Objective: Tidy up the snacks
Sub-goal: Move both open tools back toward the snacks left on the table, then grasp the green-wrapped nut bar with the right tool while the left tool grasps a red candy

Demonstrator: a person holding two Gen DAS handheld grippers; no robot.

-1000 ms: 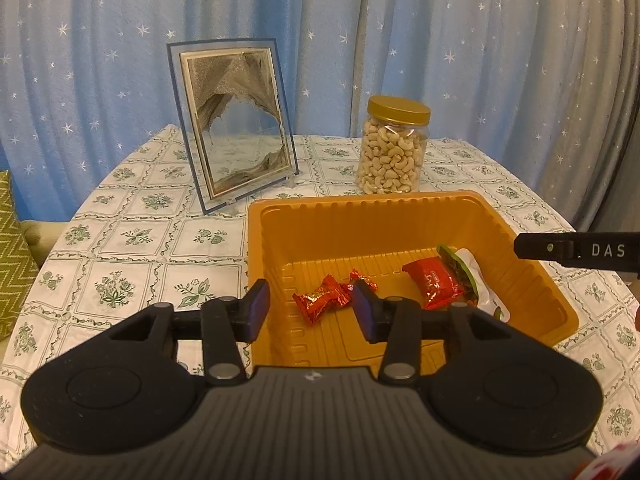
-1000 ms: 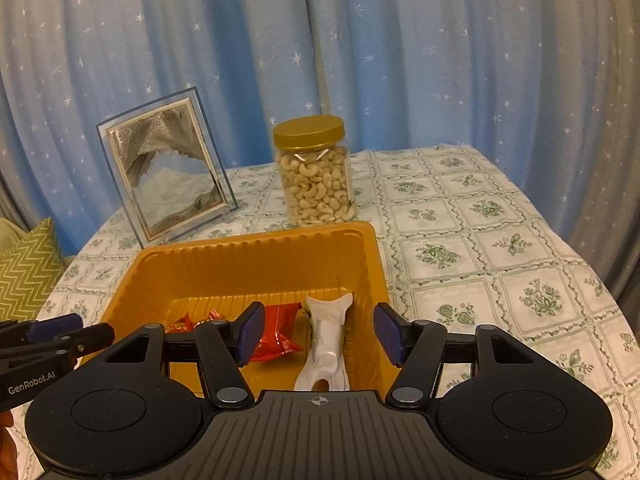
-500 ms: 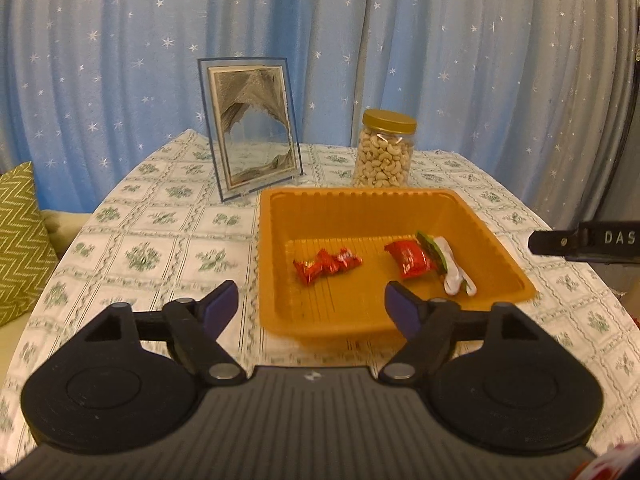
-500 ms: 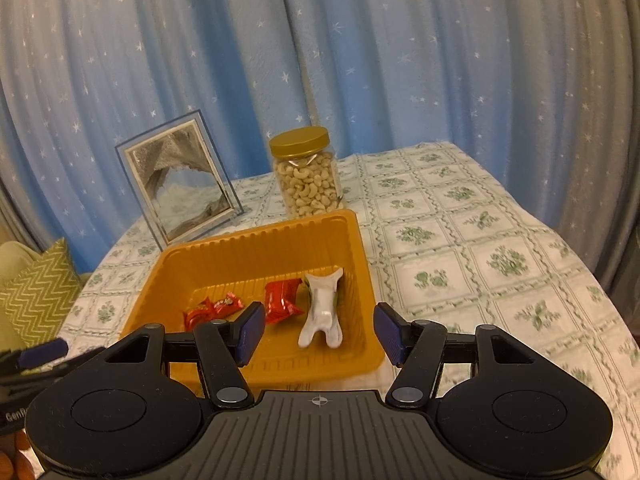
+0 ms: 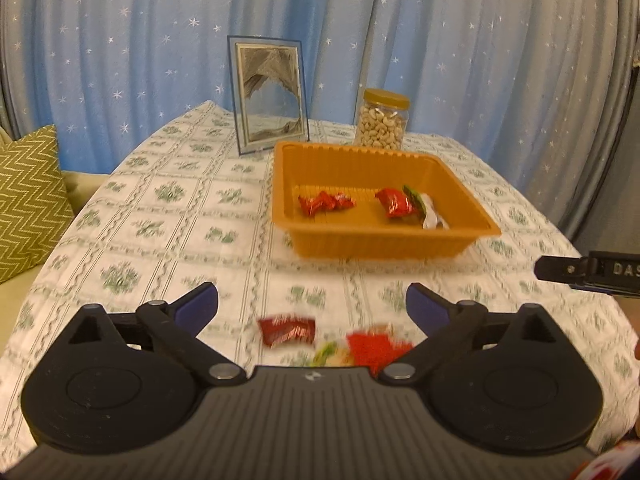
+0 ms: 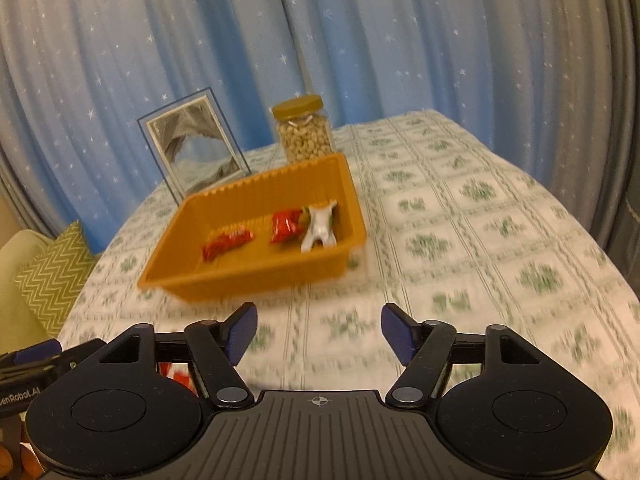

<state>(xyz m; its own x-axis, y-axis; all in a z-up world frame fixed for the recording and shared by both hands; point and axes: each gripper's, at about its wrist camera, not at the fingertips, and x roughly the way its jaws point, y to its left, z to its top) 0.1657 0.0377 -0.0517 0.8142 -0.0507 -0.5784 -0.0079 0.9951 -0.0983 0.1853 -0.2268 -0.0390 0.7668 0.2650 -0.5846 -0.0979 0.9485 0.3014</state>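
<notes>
Left gripper, fingers spread and empty like the right gripper's, should descend squarely astride the blurred red foil-wrapped candy on the floral-cloth tabletop, closing gently before transfer to the orange plastic tray.

Tray on table, well ahead of left gripper's fingers. Three wrapped snacks in tray. Jar and frame behind tray. Two loose snacks on table, between fingers, near.

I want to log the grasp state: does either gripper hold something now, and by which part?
Nothing is held. The left gripper is open above loose snack packets on the table, not touching them. The right gripper is open and empty.
</notes>
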